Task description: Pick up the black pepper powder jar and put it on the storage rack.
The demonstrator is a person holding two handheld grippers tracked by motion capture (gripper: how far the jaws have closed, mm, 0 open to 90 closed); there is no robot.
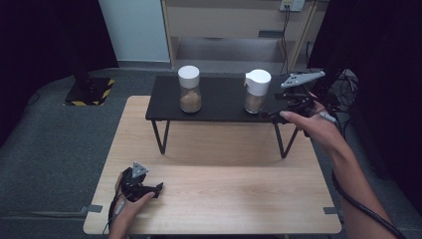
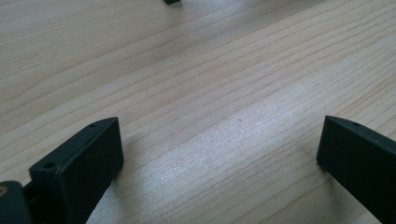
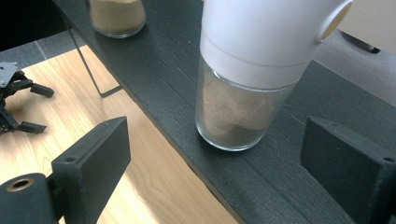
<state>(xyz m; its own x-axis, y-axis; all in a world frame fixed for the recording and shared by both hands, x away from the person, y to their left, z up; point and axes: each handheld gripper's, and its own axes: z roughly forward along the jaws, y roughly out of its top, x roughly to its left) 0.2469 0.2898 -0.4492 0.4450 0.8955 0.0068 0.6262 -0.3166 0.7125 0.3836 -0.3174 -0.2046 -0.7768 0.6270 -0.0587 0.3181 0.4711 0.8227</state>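
Note:
Two glass jars of brown powder with white lids stand on a black raised shelf [image 1: 219,102]. The left jar [image 1: 189,89] is near the shelf's middle, and its base [image 3: 116,16] also appears in the right gripper view. The right jar [image 1: 257,91] [image 3: 243,88] has a spouted lid. My right gripper [image 1: 272,114] [image 3: 215,154] is just right of that jar at shelf height. Its jaws stand open, with the jar a little ahead of them and untouched. My left gripper [image 1: 157,189] [image 2: 219,154] rests low at the table's front left, open over bare wood.
The shelf stands on thin black legs [image 1: 160,137] across the back of the wooden table [image 1: 224,189]. The left gripper [image 3: 18,102] lies far off in the right gripper view. Grey floor, a light cabinet [image 1: 234,20] and cables [image 1: 348,84] lie beyond the table.

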